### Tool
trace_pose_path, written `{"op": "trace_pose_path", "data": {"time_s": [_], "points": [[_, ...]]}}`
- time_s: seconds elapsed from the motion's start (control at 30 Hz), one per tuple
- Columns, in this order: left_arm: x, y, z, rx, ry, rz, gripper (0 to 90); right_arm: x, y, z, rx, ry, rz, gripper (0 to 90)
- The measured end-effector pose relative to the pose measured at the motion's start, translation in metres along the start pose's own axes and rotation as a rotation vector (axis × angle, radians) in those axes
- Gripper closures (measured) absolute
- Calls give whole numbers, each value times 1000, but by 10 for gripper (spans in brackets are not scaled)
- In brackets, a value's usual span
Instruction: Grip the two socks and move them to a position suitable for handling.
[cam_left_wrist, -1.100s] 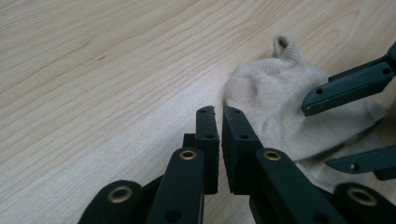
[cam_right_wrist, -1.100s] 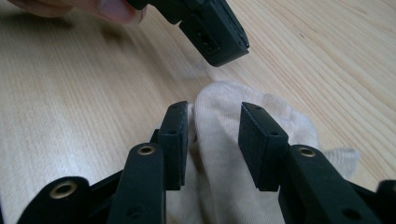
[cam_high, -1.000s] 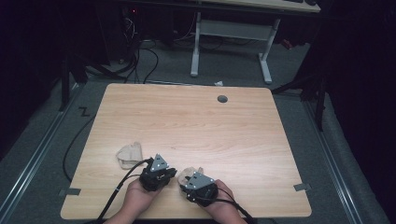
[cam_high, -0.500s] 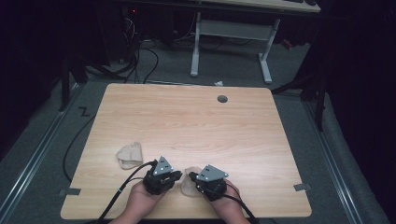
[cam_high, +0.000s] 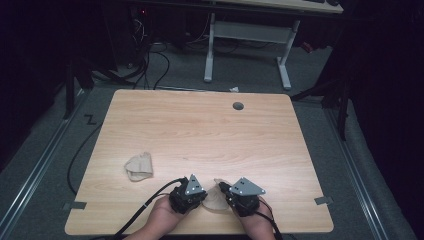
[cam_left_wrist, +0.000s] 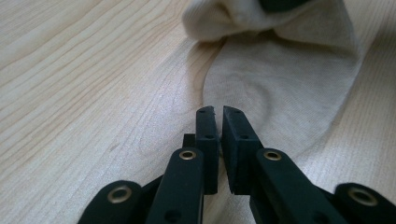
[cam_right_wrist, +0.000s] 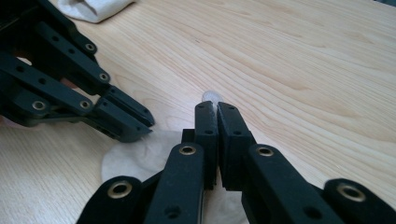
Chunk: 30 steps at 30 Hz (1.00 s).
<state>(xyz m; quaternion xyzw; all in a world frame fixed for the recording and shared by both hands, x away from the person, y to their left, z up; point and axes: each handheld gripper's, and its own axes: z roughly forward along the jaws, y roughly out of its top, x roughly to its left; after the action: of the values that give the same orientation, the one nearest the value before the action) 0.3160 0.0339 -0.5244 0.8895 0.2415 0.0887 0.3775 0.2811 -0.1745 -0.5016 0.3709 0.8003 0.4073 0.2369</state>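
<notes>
A flat beige sock (cam_high: 214, 201) lies near the table's front edge, between my two grippers. My left gripper (cam_high: 204, 197) is at the sock's left edge, its jaws closed to a thin slit on the fabric (cam_left_wrist: 280, 84). My right gripper (cam_high: 223, 189) is shut on the sock's far end. A small tuft of the fabric (cam_right_wrist: 211, 95) pokes out past its tips. In the right gripper view, my left gripper (cam_right_wrist: 138, 124) rests its tips on the pale sock (cam_right_wrist: 135, 158). In the left gripper view, my left gripper (cam_left_wrist: 218, 112) points at the bunched far end.
A second sock (cam_high: 139, 166), folded into a bundle, lies to the left on the wooden table (cam_high: 210, 135) and appears at the top of the right gripper view (cam_right_wrist: 93, 7). A cable hole (cam_high: 238, 106) sits near the far edge. A desk frame (cam_high: 245, 45) stands beyond.
Both hands have shifted to the right along the front edge. The right gripper's jaws have closed onto the sock's end, and the sock now lies stretched between the two grippers.
</notes>
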Motion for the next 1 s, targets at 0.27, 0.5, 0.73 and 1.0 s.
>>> {"op": "trace_pose_path", "data": {"time_s": [0.27, 0.5, 0.73, 1.0], "points": [[8, -7, -9, 17, 65, 26, 862, -13, -6, -10, -8, -13, 40, 862], [14, -12, -22, 19, 93, 5, 862, -17, -10, -14, 1, -11, 53, 825], [15, -5, -29, -37, 61, -24, 840, -24, -13, -27, -11, -26, 67, 754], [1, 0, -10, 2, 31, 35, 818, -29, -12, -33, -31, -49, 65, 695]]}}
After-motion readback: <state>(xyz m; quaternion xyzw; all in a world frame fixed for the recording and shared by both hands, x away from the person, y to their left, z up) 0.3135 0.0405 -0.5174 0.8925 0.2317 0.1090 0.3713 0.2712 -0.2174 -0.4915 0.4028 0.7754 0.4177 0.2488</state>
